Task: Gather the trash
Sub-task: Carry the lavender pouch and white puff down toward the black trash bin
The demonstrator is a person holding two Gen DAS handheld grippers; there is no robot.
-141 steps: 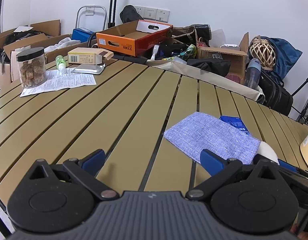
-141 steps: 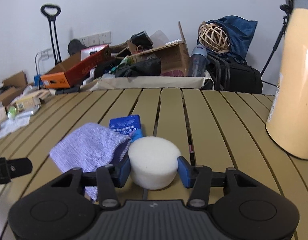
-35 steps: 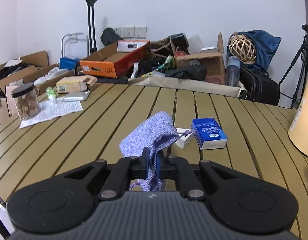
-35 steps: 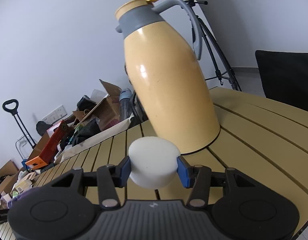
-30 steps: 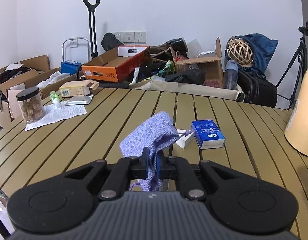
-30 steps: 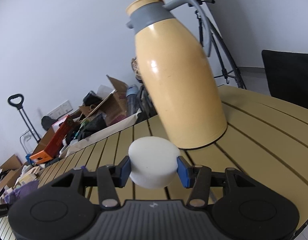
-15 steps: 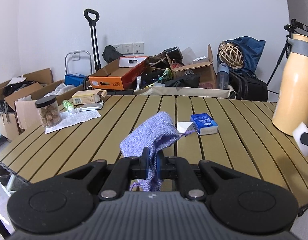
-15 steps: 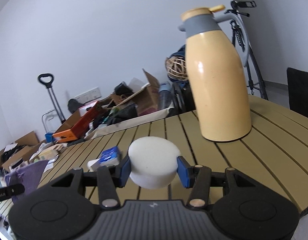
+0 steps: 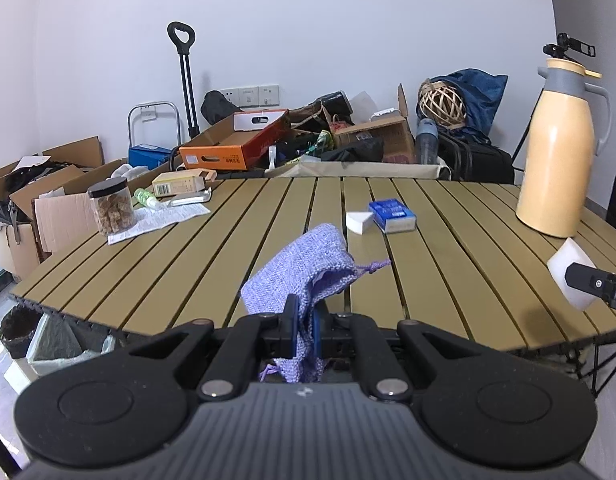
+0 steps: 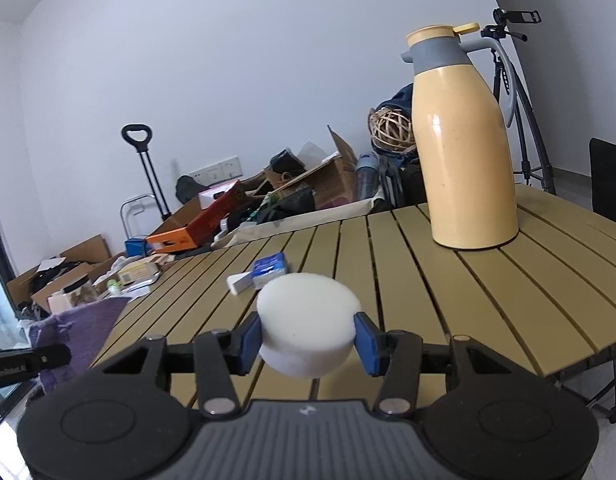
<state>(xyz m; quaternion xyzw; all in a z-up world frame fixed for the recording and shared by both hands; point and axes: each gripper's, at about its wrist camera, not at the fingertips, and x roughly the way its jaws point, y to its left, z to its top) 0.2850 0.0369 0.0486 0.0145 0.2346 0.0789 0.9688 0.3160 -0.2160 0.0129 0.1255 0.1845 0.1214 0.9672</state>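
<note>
Purple pouch [image 9: 303, 276] clamped in left gripper [image 9: 303, 326] fingers, white sponge puck [image 10: 307, 322] (round) pinched by right gripper [image 10: 308, 338].

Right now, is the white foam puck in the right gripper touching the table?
Apart. The right wrist view shows the white foam puck clamped between the jaws of the right gripper, with table slats visible beneath it.
</note>
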